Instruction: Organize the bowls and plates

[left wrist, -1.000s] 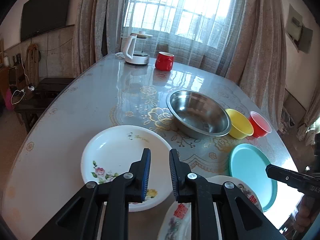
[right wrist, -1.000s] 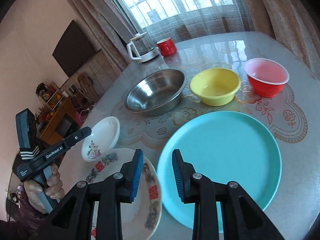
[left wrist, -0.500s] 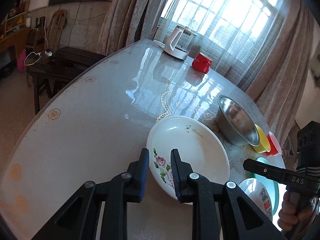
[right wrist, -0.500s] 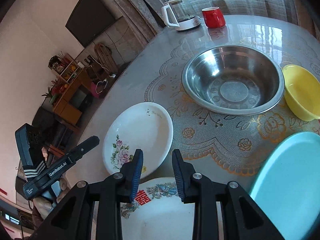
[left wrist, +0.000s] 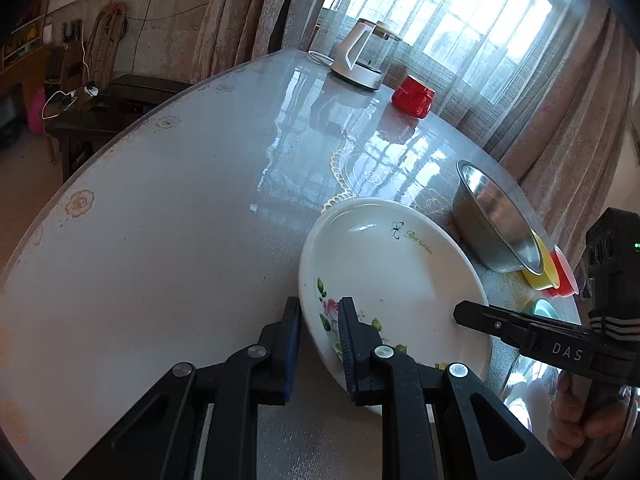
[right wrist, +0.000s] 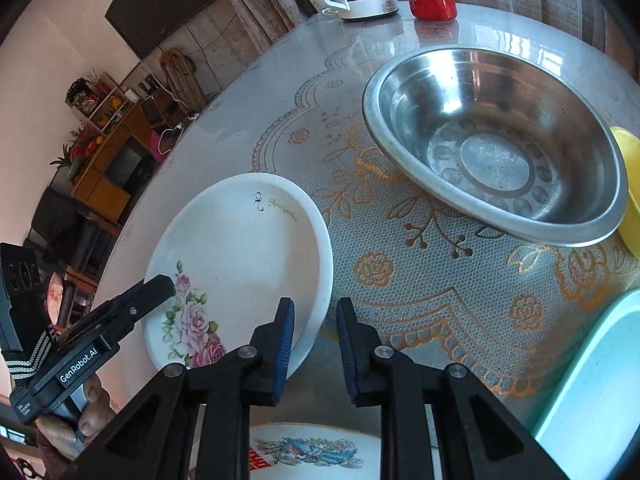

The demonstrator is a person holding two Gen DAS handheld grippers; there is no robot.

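Note:
A white plate with pink roses (left wrist: 392,280) lies on the table; it also shows in the right wrist view (right wrist: 240,256). My left gripper (left wrist: 319,322) is open, its fingers straddling the plate's near left rim. My right gripper (right wrist: 314,322) is open, its fingers straddling the plate's right rim. A steel bowl (right wrist: 496,144) sits beyond on the lace mat, with a yellow bowl (right wrist: 630,188) to its right and a red bowl (left wrist: 564,268) behind that. A teal plate (right wrist: 600,380) lies at the right. A white plate with a red and blue print (right wrist: 312,452) lies under my right gripper.
A white kettle (left wrist: 360,56) and a red mug (left wrist: 412,96) stand at the table's far side by the curtained window. The bare grey tabletop (left wrist: 160,220) stretches left of the rose plate. Wooden furniture (right wrist: 104,152) stands off the table's left edge.
Both grippers have swung left from the teal and printed plates and closed in on the rose plate, one at each side of its rim. Their jaws stay open.

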